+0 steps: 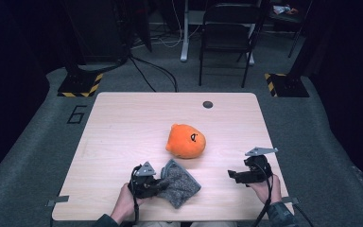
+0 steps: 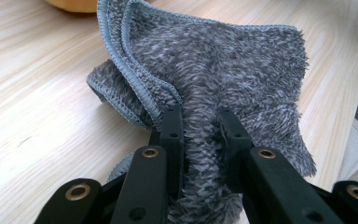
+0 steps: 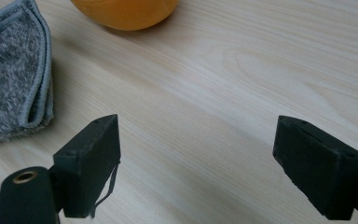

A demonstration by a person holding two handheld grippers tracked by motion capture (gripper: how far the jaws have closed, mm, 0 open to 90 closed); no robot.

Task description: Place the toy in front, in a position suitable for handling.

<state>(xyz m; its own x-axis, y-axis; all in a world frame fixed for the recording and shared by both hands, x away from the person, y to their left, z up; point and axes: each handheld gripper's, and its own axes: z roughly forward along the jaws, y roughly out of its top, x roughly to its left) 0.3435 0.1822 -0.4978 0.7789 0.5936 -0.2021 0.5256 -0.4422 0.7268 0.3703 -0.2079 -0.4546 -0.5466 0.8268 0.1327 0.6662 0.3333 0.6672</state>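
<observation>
A grey fluffy cloth with a stitched blue-grey hem lies folded near the table's front edge. My left gripper is shut on its near side; in the left gripper view the two jaws pinch a ridge of the cloth between them, gripper. An orange plush toy with a small face sits in the middle of the table, just beyond the cloth. My right gripper hovers at the front right, open and holding nothing, with its jaws wide apart in the right gripper view, where the cloth and plush toy lie farther off.
The light wooden table has a small dark round cap near its far edge. Beyond the table stand a folding chair, a desk leg and floor cables. A person's hands hold both grippers at the front edge.
</observation>
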